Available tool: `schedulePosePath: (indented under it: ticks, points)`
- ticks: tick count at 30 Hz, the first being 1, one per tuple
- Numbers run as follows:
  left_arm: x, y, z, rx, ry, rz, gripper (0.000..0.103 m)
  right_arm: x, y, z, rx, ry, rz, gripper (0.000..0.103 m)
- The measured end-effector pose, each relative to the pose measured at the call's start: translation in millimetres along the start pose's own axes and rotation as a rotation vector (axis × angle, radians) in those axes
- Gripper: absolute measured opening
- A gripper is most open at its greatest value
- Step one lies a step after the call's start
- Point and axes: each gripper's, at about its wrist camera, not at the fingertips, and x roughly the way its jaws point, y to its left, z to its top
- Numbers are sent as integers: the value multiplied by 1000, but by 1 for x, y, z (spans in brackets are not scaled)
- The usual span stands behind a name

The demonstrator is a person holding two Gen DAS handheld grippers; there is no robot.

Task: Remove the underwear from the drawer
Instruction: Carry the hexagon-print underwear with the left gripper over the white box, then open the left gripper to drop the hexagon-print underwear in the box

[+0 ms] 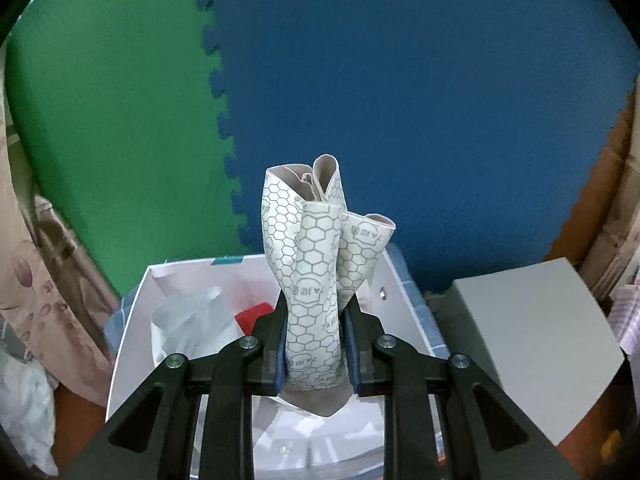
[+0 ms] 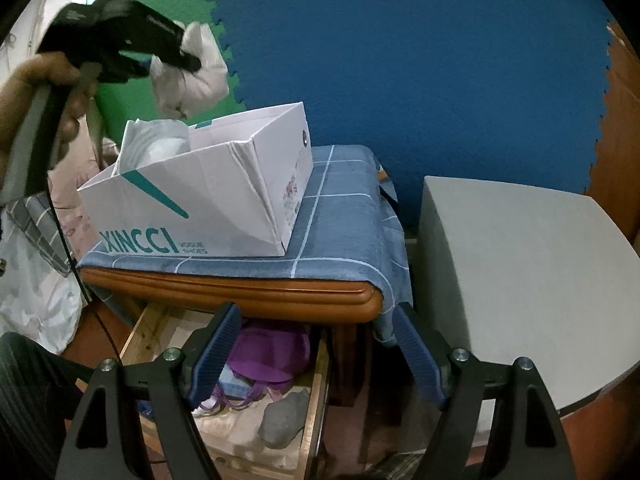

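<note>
My left gripper [image 1: 314, 316] is shut on white underwear with a grey hexagon print [image 1: 320, 248], held up above an open white shoe box [image 1: 132, 320]. In the right wrist view the same left gripper [image 2: 176, 60] holds the white underwear [image 2: 192, 76] above the box [image 2: 208, 200]. My right gripper [image 2: 316, 344] is open and empty, in front of the open wooden drawer [image 2: 316, 400]. The drawer holds purple underwear [image 2: 268, 356], a grey piece [image 2: 284, 420] and other folded cloth.
The box stands on a wooden nightstand covered with a blue checked cloth [image 2: 340, 216]. It holds white cloth [image 1: 192, 320] and something red [image 1: 254, 314]. A grey cabinet [image 2: 520, 280] stands to the right. Blue and green foam mats [image 1: 400, 100] cover the wall behind.
</note>
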Motion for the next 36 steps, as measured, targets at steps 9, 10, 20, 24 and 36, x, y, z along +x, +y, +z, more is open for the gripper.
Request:
schedulePosePath:
  ticks: [9,10,20,24,36]
  points:
    - [28,-4,1,-1,67,31,20,0,-1,0,3,4,4,80]
    - [30,-3,2,-5,72,28,20,0,0,0,2,5,4,80]
    - [54,-2,8,-20,153,47,20,1,2,-2,-12,10,3,80]
    - [70,-2,6,-19,207,61,20,0,1,-2,-8,10,7,80]
    - [72,6,11,-47,157,70,70,-1,3,-3,-13,11,6,80]
